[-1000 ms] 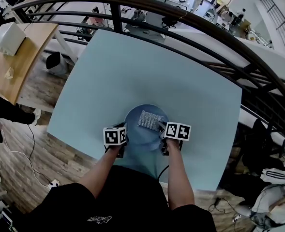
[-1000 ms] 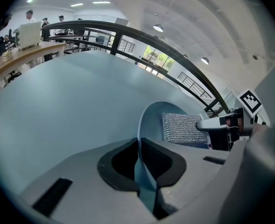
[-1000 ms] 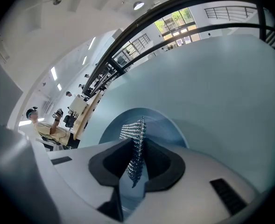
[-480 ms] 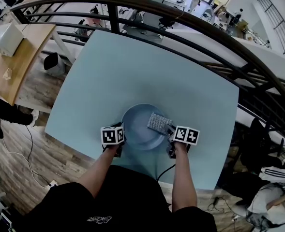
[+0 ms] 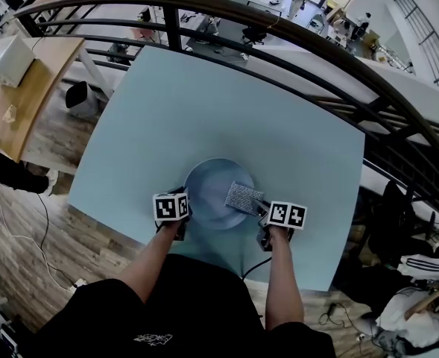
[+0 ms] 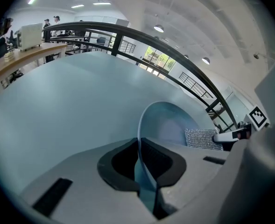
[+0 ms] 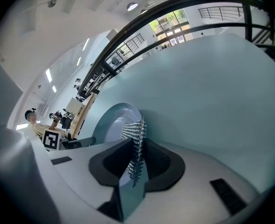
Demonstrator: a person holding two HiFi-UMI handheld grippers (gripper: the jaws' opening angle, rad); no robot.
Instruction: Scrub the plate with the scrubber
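A pale blue plate lies on the light blue table near its front edge. My left gripper is shut on the plate's left rim; in the left gripper view the rim runs between the dark pads. My right gripper is shut on a silver mesh scrubber, which rests flat on the right part of the plate. In the right gripper view the scrubber stands edge-on between the jaws with the plate behind it. The scrubber also shows in the left gripper view.
A dark curved railing runs round the table's far side. A wooden desk stands to the left, with a person's leg below it. Cables lie on the wood floor.
The scrubber has slid from the plate's upper middle toward its right side, and my right gripper went right with it. My left gripper kept its hold on the rim.
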